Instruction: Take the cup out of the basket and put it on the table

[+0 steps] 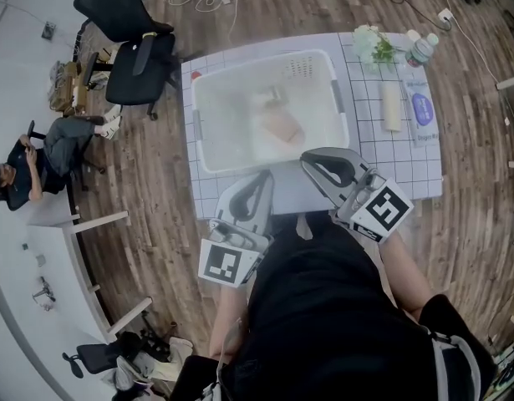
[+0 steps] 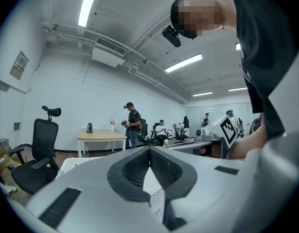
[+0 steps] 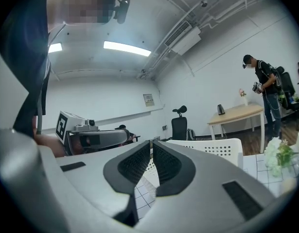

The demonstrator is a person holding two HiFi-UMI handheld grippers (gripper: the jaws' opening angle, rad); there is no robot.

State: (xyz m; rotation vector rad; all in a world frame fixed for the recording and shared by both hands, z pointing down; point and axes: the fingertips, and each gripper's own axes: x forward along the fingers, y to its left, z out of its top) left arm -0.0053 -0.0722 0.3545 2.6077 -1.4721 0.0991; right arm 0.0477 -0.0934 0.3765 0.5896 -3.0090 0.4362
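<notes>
A white plastic basket (image 1: pixel 265 60) stands on the grid-patterned table (image 1: pixel 390 161). Through its blurred inside I make out a pale tan shape, which may be the cup (image 1: pixel 283 128). Both grippers hover at the table's near edge, just short of the basket's front wall. The left gripper (image 1: pixel 261 180) is shut with nothing between its jaws; its tips meet in the left gripper view (image 2: pixel 149 148). My right gripper (image 1: pixel 309 159) is also shut and empty, with its tips touching (image 3: pixel 152 141). The basket's perforated wall (image 3: pixel 222 149) shows beyond the right jaws.
At the table's far right are a small bunch of flowers (image 1: pixel 372 44), a bottle (image 1: pixel 420 50), a pale roll (image 1: pixel 392 107) and a printed card (image 1: pixel 421 107). A black office chair (image 1: pixel 131 48) stands left of the table, and a seated person (image 1: pixel 31 170) is further left.
</notes>
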